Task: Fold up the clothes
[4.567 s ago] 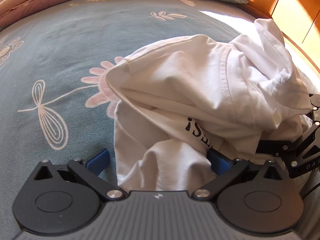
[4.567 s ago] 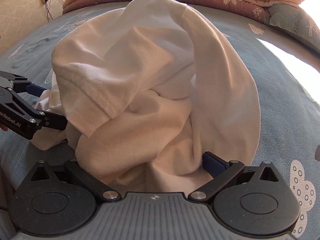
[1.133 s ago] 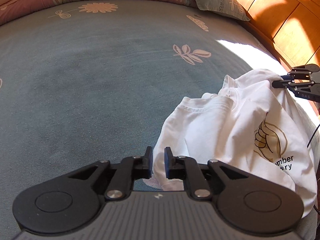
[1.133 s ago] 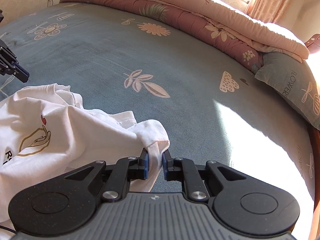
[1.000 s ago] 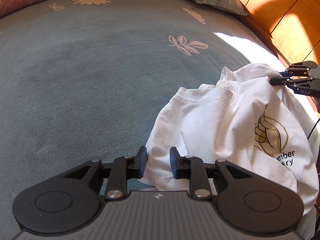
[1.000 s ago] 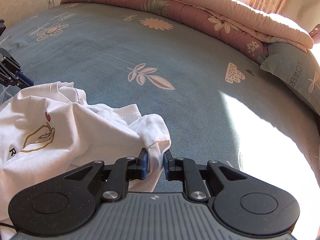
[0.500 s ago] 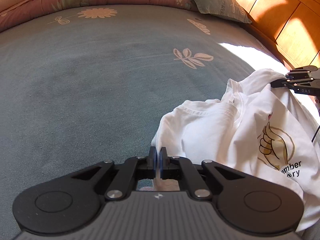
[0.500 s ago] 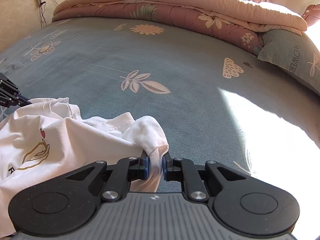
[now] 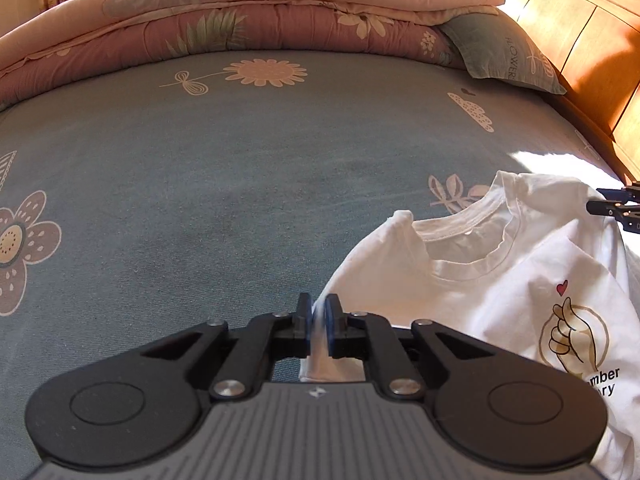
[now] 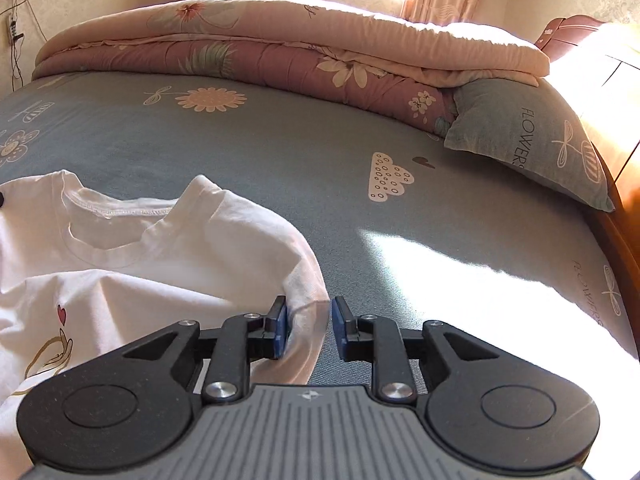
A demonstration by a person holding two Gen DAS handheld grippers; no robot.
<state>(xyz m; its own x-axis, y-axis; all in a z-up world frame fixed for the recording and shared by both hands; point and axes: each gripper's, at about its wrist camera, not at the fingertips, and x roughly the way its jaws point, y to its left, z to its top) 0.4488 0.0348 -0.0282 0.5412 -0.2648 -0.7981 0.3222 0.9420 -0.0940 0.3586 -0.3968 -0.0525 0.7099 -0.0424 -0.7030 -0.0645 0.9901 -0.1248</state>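
A white cotton T-shirt with a gold hand print (image 9: 500, 292) is being spread on the blue-grey floral bed sheet (image 9: 200, 184). One shoulder is being pinched in the left gripper (image 9: 318, 330), jaws nearly closed; the other lies between the right gripper (image 10: 308, 330) jaws, which have just been opening and are parted, unclamped.

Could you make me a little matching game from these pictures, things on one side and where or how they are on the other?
Things:
1. left tool
2. right tool
3. pillow
4. quilt

States:
A. folded along the far side of the bed
B. pinching the white T-shirt
C. beside the wooden headboard
D. jaws apart, cloth loose between them

Pairs: 1-B, 2-D, 3-C, 4-A
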